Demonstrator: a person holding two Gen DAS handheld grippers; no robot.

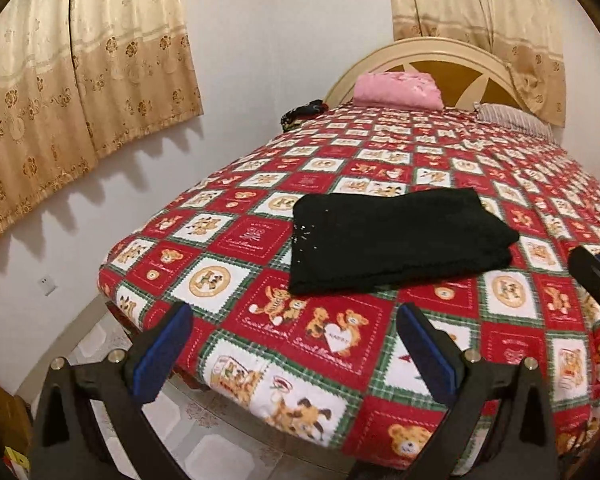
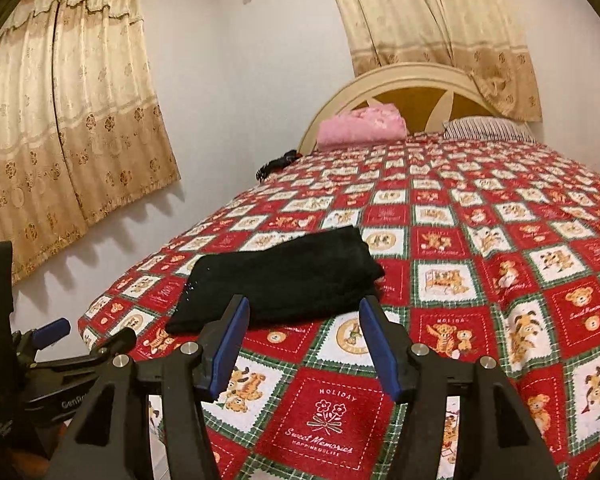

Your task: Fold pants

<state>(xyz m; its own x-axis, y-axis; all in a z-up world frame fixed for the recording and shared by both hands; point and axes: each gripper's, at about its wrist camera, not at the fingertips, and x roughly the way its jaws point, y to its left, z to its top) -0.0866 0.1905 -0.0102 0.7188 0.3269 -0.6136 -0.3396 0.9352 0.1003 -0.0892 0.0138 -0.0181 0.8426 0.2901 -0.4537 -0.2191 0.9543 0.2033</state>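
Note:
The black pants (image 1: 396, 240) lie folded in a compact rectangle on the red teddy-bear bedspread (image 1: 340, 344), near the foot of the bed. My left gripper (image 1: 296, 312) is open and empty, held back from the pants above the bed's near edge. The pants also show in the right wrist view (image 2: 284, 276). My right gripper (image 2: 304, 304) is open and empty, just short of the pants' near edge. The right gripper's tip shows at the right of the left wrist view (image 1: 596, 276), and the left gripper at the lower left of the right wrist view (image 2: 52, 344).
A pink folded cloth (image 1: 398, 90) and a striped pillow (image 1: 516, 118) lie by the headboard (image 1: 420, 52). A dark item (image 1: 300, 114) sits at the bed's far left edge. Curtains (image 1: 80, 92) hang on the left wall. Tiled floor (image 1: 204, 440) lies below the bed's corner.

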